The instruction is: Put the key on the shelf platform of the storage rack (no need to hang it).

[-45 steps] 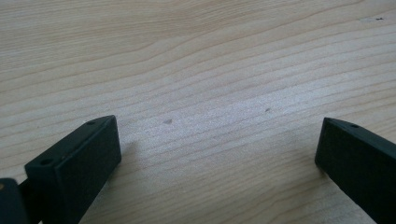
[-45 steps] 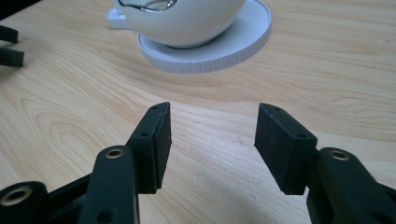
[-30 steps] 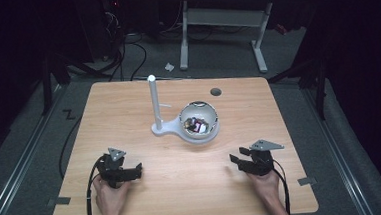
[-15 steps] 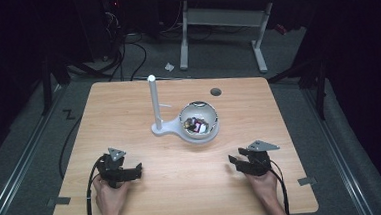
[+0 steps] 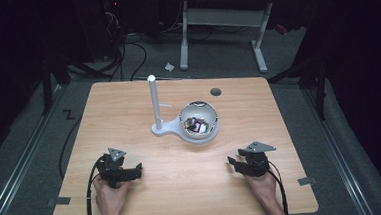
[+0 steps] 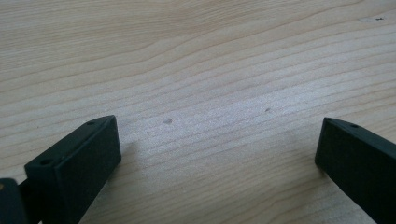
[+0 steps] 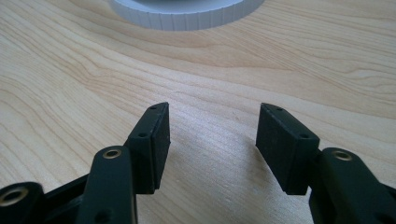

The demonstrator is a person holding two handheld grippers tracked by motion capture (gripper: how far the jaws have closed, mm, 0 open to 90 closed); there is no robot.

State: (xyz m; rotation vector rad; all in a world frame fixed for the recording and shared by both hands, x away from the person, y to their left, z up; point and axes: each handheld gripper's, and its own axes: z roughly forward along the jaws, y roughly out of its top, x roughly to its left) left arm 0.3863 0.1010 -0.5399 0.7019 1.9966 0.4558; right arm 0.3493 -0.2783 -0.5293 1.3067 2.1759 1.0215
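We are finding the left black two-jaw gripper (image 5: 132, 172) resting low at the near left of the pale wooden table (image 5: 128, 111), its jaws standing wide apart over bare wood grain in the left gripper view, with nothing between them. The right black two-jaw gripper (image 5: 233, 163) is sitting at the near right; its jaws are parted by a moderate gap and are holding nothing, and in the right gripper view they are pointing toward the ribbed white base of the bowl (image 7: 187, 14). The thing nearest to both is the white round bowl (image 5: 214, 128) of small mixed items (image 5: 195, 126), standing mid-table and joined to a white stand with an upright post (image 5: 154, 103) just to its left; it is well apart from both grippers. We are judging the work as not yet begun, with a reach toward the bowl the likely next step. We are flagging these risks: the contents are small and heaped, too small for us to identify, so a moderately parted jaw could be closing on two pieces at once or pinching an edge that then slips free; an approach from the left could be striking the post and tipping or dragging the whole stand; and the bowl appears tilted toward the person, so a nudge on its rim could be spilling items onto the table.
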